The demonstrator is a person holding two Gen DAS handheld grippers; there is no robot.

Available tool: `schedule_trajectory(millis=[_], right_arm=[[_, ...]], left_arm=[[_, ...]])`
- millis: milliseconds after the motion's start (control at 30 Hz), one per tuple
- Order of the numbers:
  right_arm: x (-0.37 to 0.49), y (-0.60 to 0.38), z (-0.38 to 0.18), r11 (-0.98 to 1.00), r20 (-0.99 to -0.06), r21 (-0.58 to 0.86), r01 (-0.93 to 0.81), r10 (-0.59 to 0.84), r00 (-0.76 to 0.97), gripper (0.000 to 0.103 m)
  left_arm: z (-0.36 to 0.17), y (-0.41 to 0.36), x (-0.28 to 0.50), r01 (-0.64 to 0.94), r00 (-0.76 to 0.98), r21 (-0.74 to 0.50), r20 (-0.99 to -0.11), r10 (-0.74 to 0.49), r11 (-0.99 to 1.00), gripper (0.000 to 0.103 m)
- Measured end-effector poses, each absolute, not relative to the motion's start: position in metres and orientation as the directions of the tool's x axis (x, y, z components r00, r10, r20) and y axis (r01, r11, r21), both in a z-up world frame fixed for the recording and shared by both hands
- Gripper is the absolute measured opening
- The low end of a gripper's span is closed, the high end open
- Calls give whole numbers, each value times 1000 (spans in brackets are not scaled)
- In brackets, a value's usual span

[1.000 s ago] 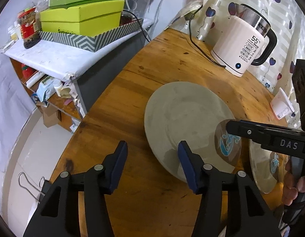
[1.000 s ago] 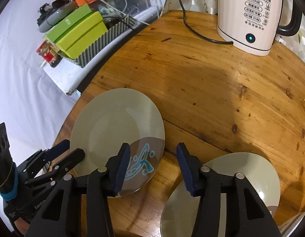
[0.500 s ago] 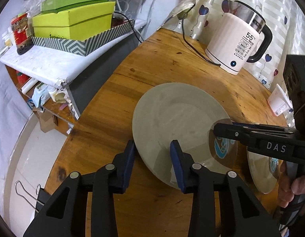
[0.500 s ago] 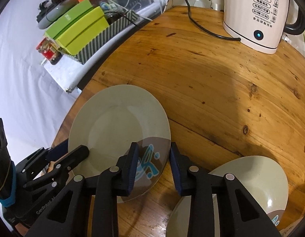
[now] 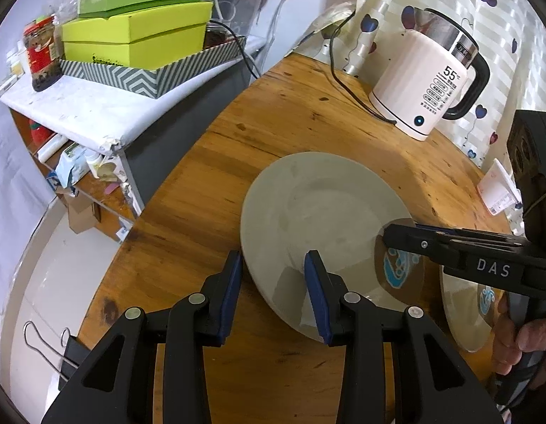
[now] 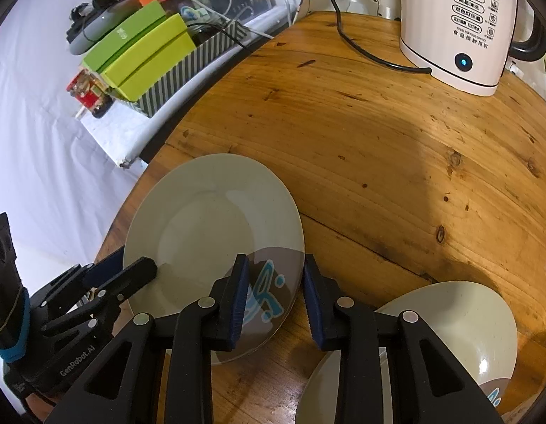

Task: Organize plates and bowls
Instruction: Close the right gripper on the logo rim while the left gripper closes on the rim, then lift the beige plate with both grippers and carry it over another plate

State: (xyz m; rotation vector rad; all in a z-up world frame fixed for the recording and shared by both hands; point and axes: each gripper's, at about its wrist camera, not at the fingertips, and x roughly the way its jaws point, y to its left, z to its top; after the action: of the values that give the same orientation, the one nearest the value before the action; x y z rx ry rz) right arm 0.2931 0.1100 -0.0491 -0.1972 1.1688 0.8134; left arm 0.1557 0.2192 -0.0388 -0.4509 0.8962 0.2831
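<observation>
A grey-green plate (image 5: 308, 212) (image 6: 202, 219) with a brown patch and a blue drawing lies near the round wooden table's (image 6: 379, 141) left edge. My left gripper (image 5: 274, 289) (image 6: 128, 268) straddles its near rim, one pad under the edge and one on top, shut on it. On the brown patch side, my right gripper (image 6: 273, 282) (image 5: 396, 235) has the rim between its pads. Its jaws are closing and both pads touch the plate. A second plate (image 6: 449, 335) (image 5: 463, 311) of the same kind sits to the right, partly behind the right gripper.
A white electric kettle (image 5: 428, 95) (image 6: 460, 17) stands at the table's far side, its black cord (image 6: 361, 49) trailing over the wood. Left of the table, a shelf carries green boxes (image 5: 131, 35) in a striped tray. A white packet (image 5: 495, 190) lies at the right edge.
Both grippers' jaws have narrowed onto the plate's rim, the left from wide apart, the right more gradually. The plate and the second plate lie where they were.
</observation>
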Motion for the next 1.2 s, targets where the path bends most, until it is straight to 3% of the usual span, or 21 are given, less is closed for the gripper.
schedule_trajectory(millis=[1200], right_arm=[[214, 46, -2, 745, -870, 223, -629, 443, 217, 27]], left_arm=[[8, 159, 98, -343, 613, -210, -788, 49, 915, 36]])
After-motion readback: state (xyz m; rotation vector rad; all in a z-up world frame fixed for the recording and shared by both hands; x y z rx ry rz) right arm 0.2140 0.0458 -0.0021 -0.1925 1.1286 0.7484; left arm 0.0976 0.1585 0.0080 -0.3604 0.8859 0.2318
